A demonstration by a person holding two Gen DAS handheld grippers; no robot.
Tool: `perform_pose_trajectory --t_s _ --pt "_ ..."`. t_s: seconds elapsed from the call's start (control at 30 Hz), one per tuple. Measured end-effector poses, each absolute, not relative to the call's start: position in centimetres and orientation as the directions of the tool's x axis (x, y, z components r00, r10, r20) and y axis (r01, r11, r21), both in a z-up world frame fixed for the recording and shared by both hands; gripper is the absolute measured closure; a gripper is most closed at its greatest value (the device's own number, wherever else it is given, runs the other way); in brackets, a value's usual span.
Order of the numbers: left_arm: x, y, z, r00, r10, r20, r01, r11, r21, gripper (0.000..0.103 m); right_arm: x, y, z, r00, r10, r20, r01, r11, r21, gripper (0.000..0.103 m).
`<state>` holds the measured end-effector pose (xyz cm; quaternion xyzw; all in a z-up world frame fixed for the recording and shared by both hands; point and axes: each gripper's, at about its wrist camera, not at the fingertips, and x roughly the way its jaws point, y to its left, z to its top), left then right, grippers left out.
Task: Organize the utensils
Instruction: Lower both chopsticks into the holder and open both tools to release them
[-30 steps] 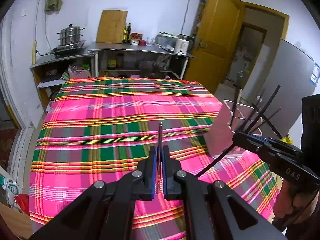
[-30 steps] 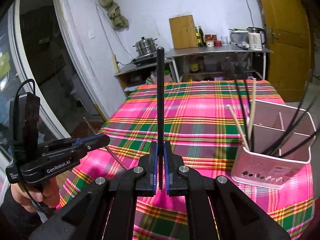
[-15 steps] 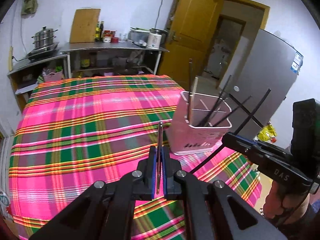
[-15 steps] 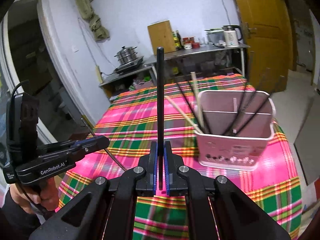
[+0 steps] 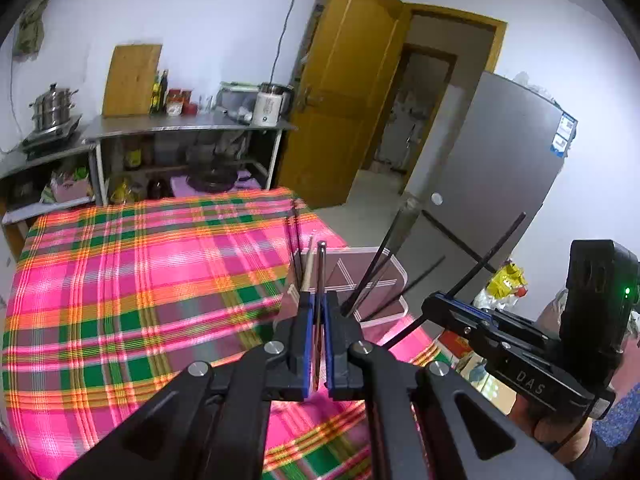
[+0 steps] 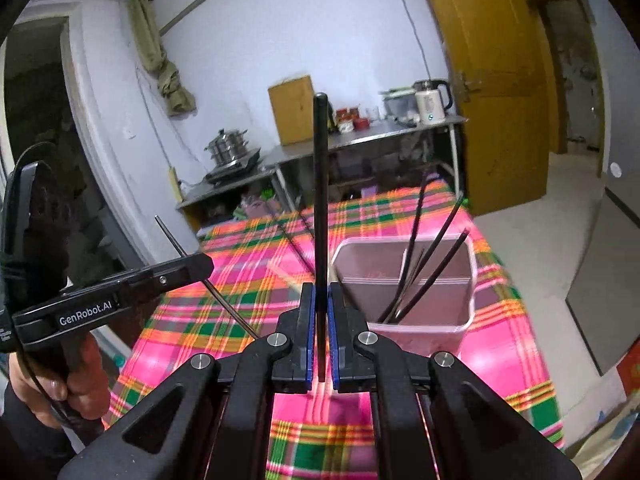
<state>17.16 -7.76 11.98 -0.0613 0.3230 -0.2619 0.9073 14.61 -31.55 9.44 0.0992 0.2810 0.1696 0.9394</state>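
Left wrist view: left gripper (image 5: 316, 316) clenched on 1 metal chopstick (image 5: 321, 280), long axis pointing straight ahead toward pink utensil holder (image 5: 384, 312) just beyond.

Right wrist view: right gripper (image 6: 320, 320) clamps 1 black chopstick (image 6: 320, 200), pointing ahead and up, just left of the holder.

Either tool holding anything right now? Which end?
Both. The left tool is shut on a thin metal chopstick, the right tool on a black chopstick. Each is gripped near one end, the long part sticking forward.
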Motion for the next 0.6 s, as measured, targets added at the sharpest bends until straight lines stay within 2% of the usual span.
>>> perform_pose_trajectory --t_s 0.23,0.6 --pt "19.7 -10.0 14.2 0.668 -0.530 -0.523 0.459 0.846 -0.270 0.098 16.0 -33.6 12.1 0.839 0.329 -0.434 -0.223 0.934 0.278 0.097" --pt "23.2 -12.6 12.7 0.660 -0.508 -0.554 0.455 0.856 -0.243 0.098 18.3 -34.3 10.5 0.845 0.284 -0.453 -0.173 0.947 0.271 0.097"
